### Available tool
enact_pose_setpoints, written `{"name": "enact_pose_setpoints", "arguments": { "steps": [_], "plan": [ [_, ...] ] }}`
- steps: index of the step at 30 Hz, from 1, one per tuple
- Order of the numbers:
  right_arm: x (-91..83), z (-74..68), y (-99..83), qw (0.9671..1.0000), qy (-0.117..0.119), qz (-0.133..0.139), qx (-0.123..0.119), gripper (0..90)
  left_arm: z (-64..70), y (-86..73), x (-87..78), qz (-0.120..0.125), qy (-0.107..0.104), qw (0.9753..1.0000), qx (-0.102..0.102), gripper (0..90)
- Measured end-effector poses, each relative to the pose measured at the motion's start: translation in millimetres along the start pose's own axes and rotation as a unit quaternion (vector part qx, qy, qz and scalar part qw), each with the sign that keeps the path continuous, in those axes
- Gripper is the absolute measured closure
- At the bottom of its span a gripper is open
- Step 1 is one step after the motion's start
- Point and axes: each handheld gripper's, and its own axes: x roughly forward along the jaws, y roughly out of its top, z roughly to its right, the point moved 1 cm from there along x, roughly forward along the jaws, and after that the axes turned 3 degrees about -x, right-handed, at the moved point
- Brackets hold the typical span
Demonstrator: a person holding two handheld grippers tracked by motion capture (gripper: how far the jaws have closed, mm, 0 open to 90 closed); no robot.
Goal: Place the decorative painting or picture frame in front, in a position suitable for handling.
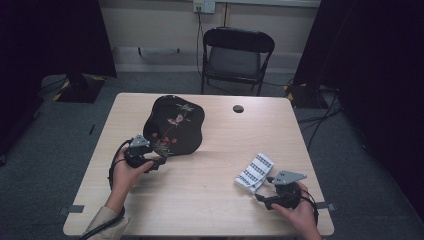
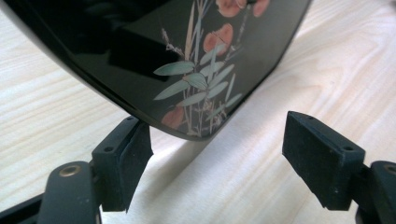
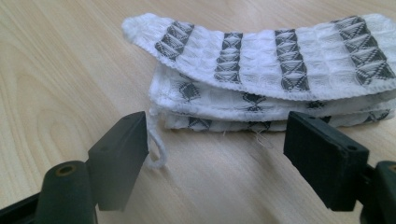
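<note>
In the left gripper view, the left gripper (image 2: 219,158) is standing with its jaws spread wide, pinching nothing. The glossy black lacquered tray with painted red flowers and green leaves (image 2: 140,51) is filling the upper part of that frame, its curved near edge hanging just above and between the two black pads; the left pad (image 2: 122,161) is sitting right under the rim, though whether it is touching cannot be told. In the high view the left gripper (image 1: 150,162) is lying at centre left of the frame, at the lower edge of the tray (image 1: 175,125) on the light wooden table (image 1: 200,200).

In the right gripper view, the right gripper (image 3: 217,158) is also gaping wide and holding nothing. The folded white waffle-weave cloth with dark grey patterned stripes (image 3: 271,79) is lying just beyond the jaws, in the upper half of the frame, a loose loop of thread drooping beside the left pad. In the high view the right gripper (image 1: 267,192) is sitting at lower right, just below the cloth (image 1: 256,171).
</note>
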Motion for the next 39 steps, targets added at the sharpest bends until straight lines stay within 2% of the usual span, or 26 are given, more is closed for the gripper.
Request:
{"name": "enact_pose_setpoints", "arguments": {
  "steps": [3, 4, 8, 11, 15, 20, 25, 31, 37, 39],
  "plan": [
    [0.1, 0.0, -0.1, 1.0000, 0.000, -0.001, 0.001, 21.7, 4.1, -1.8, -1.3, -0.002, -0.002, 1.0000, 0.005, 25.9],
    [0.0, -0.3, 0.2, 1.0000, 0.000, -0.002, 0.000, 21.7, 9.0, -3.8, -3.1, -0.004, -0.004, 0.9999, 0.013, 26.2],
    [0.3, -1.0, 0.8, 1.0000, 0.001, -0.002, 0.000, 21.6, 15.3, -6.8, -6.1, -0.007, -0.012, 0.9998, 0.014, 29.4],
    [0.9, -2.1, 1.6, 1.0000, 0.002, -0.003, -0.003, 21.7, 17.9, -8.4, -7.5, -0.008, -0.015, 0.9998, 0.009, 34.2],
    [1.1, -3.0, 2.9, 1.0000, 0.003, -0.001, -0.004, 21.7, 22.7, -9.2, -11.6, -0.022, -0.021, 0.9995, 0.006, 42.4],
    [1.8, -3.5, 2.9, 1.0000, 0.003, -0.002, -0.006, 21.8, 27.4, -10.4, -13.4, -0.028, -0.023, 0.9993, 0.002, 45.1],
    [1.6, -3.8, 3.4, 1.0000, 0.003, -0.002, -0.006, 21.8, 27.1, -8.7, -15.9, -0.034, -0.027, 0.9989, -0.018, 46.5],
    [1.6, -4.0, 3.6, 1.0000, 0.003, -0.002, -0.007, 21.8, 25.3, -0.2, -26.8, -0.043, -0.019, 0.9987, -0.021, 46.9],
    [1.6, -5.0, 4.8, 1.0000, 0.003, 0.000, -0.009, 21.8, 19.8, 9.0, -39.6, -0.041, -0.007, 0.9984, -0.038, 45.5],
    [2.2, -5.2, 4.7, 0.9999, 0.003, -0.001, -0.010, 21.8, 18.8, 13.3, -43.7, -0.043, -0.006, 0.9985, -0.035, 45.5]
  ]
}}
